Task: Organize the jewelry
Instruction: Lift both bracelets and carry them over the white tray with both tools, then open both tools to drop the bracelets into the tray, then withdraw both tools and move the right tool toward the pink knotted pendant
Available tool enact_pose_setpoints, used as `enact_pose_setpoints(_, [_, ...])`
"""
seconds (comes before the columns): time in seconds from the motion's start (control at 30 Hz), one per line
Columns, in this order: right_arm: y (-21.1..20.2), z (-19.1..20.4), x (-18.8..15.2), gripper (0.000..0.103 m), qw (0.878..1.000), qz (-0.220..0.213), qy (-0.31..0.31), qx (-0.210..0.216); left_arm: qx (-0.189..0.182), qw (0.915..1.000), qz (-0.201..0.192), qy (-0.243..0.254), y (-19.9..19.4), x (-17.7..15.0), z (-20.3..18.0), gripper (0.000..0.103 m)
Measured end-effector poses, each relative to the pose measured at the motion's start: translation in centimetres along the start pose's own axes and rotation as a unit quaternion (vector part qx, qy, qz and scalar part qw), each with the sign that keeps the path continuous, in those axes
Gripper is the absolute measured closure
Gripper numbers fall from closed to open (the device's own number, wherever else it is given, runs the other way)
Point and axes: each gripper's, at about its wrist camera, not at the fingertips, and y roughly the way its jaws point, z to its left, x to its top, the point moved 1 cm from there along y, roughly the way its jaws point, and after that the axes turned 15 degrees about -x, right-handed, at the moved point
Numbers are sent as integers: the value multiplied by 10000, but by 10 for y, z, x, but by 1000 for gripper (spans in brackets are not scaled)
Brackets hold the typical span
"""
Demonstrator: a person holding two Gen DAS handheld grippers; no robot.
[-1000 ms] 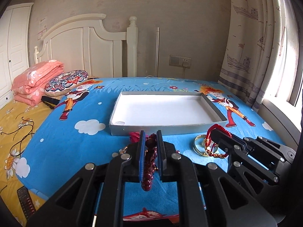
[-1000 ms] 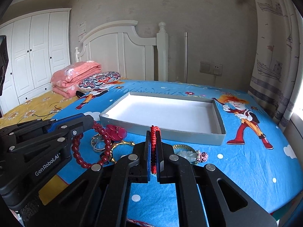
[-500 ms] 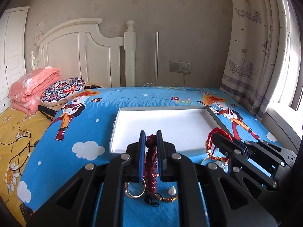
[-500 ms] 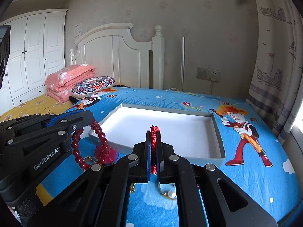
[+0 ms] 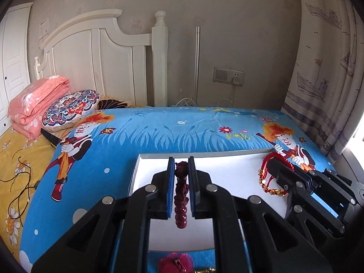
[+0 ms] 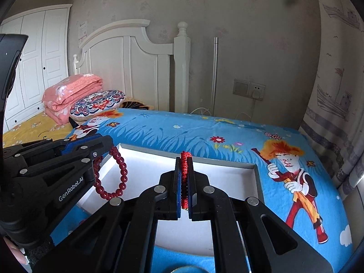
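Note:
My left gripper (image 5: 181, 165) is shut on a dark red bead bracelet (image 5: 180, 195), which hangs over the left part of the white tray (image 5: 227, 173). In the right wrist view the bracelet (image 6: 113, 177) dangles as a loop from the left gripper (image 6: 107, 144). My right gripper (image 6: 185, 161) is shut on a red cord bracelet (image 6: 184, 182) above the tray (image 6: 147, 170). In the left wrist view that red cord bracelet with gold beads (image 5: 268, 177) hangs from the right gripper (image 5: 273, 166) over the tray's right side.
The tray lies on a blue cartoon bedsheet (image 5: 182, 134). A pink flower-shaped piece (image 5: 176, 262) lies on the sheet in front of the tray. A pillow (image 5: 70, 107) and folded pink quilt (image 5: 36, 104) sit far left by the white headboard (image 5: 102, 63). Curtain (image 5: 329, 68) at right.
Both grippers have lifted their bracelets off the sheet and carried them forward, from in front of the tray to above its inside. The other jewelry stays behind on the sheet.

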Motion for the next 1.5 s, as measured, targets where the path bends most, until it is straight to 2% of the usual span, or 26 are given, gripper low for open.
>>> enact_pose_setpoints(0.13, [37,-4,6,98,9991,376,116,131,113,9998,103,-121,28,10,13,92])
enact_pose_setpoints(0.37, [94,-5,-3,98,9942,1074,28,-33,322,9980,444,-318,71,11,33,92])
enact_pose_setpoints(0.47, [108,-3,-10,93,9897,1431,-71,-36,370,9970,598,-326,80,7,36,89])
enact_pose_setpoints(0.5, [108,-3,-10,90,9892,1462,-81,-16,373,9969,619,-308,80,5,35,81])
enact_pose_setpoints(0.53, [106,-2,-10,75,9897,1428,-101,11,370,9970,613,-283,79,5,35,75])
enact_pose_setpoints(0.57, [103,-2,-10,47,9904,1377,-112,38,401,9972,585,-245,77,5,34,63])
enact_pose_setpoints(0.6, [100,-3,-8,35,9913,1311,-95,61,443,9973,547,-209,74,4,32,53])
enact_pose_setpoints(0.63, [97,-5,-6,30,9924,1223,-64,77,464,9975,509,-185,72,5,32,50])
enact_pose_setpoints(0.73, [92,-6,0,30,9936,1116,-162,-3,470,9975,479,-207,65,8,32,45])
enact_pose_setpoints(0.83, [84,-15,5,30,9942,1070,-88,-12,510,9979,351,-188,52,11,31,32])
enact_pose_setpoints(0.9, [73,-22,6,30,9949,1007,-48,-12,608,9977,276,-114,38,11,31,18])
enact_pose_setpoints(0.97, [58,-30,4,30,9957,921,10,26,661,9976,196,-107,21,5,30,11])
enact_pose_setpoints(1.23, [-6,-45,-41,30,9969,745,153,215,823,9962,-97,-256,-47,-48,38,7])
enact_pose_setpoints(1.5, [-49,-41,-95,30,9967,706,279,274,1076,9938,-158,-242,-84,-118,37,7])
